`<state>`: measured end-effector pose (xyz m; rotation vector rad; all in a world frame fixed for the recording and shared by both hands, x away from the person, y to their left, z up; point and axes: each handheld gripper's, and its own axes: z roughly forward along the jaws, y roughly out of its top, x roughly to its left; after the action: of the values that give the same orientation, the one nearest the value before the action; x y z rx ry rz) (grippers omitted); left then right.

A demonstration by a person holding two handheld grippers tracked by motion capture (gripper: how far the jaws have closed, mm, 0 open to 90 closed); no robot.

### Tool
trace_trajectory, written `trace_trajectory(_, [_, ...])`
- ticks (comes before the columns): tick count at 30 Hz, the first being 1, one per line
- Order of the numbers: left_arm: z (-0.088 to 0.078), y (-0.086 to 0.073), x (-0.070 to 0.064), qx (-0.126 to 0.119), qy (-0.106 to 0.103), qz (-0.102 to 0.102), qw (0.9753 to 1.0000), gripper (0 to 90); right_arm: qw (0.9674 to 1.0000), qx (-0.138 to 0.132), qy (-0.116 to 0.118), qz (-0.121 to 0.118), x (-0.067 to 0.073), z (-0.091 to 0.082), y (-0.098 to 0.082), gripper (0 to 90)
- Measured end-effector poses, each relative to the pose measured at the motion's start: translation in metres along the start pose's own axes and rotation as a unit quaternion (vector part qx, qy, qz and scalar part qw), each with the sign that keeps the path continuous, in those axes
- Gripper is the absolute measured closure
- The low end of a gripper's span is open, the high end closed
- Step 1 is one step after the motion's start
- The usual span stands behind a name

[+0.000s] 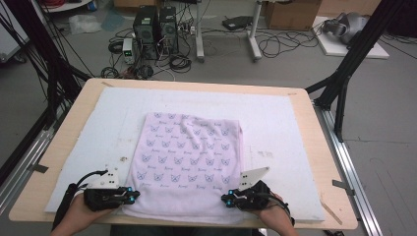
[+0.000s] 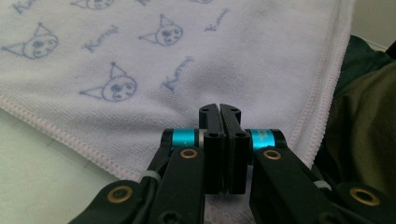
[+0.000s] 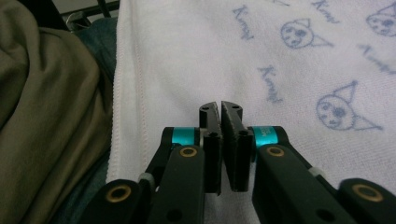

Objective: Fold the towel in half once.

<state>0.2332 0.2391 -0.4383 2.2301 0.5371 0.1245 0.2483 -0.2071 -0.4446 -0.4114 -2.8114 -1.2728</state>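
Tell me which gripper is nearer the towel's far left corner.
Left. The left gripper sits at the towel's near left corner; the right gripper sits at its near right corner.

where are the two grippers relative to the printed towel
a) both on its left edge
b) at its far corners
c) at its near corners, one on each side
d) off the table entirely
c: in the high view the left gripper and the right gripper sit at the near corners of the towel, one on each side, jaws shut.
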Motion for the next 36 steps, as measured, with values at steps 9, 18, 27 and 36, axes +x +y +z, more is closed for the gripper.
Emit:
trace_trajectory(9, [-0.019,0.011,-0.012,-0.033,-0.010,0.014,0.9993,86.6,0.9990,-0.034,0.027,-0.007,0.012,-0.034,0.003,80.8])
trace_trajectory(18, [-0.008,0.012,0.009,-0.024,0.025,0.001,0.9994,65.6,0.9968,-0.067,-0.021,0.039,-0.020,-0.038,-0.001,64.3])
trace_trajectory(27, [0.001,0.009,0.014,-0.024,0.015,-0.005,0.9996,59.6,0.9977,-0.065,0.014,0.015,-0.011,-0.034,0.006,59.0])
trace_trajectory(36, [0.007,0.006,0.011,0.000,0.021,0.008,0.9997,86.8,0.9999,0.004,0.012,0.005,-0.008,-0.004,-0.001,78.6])
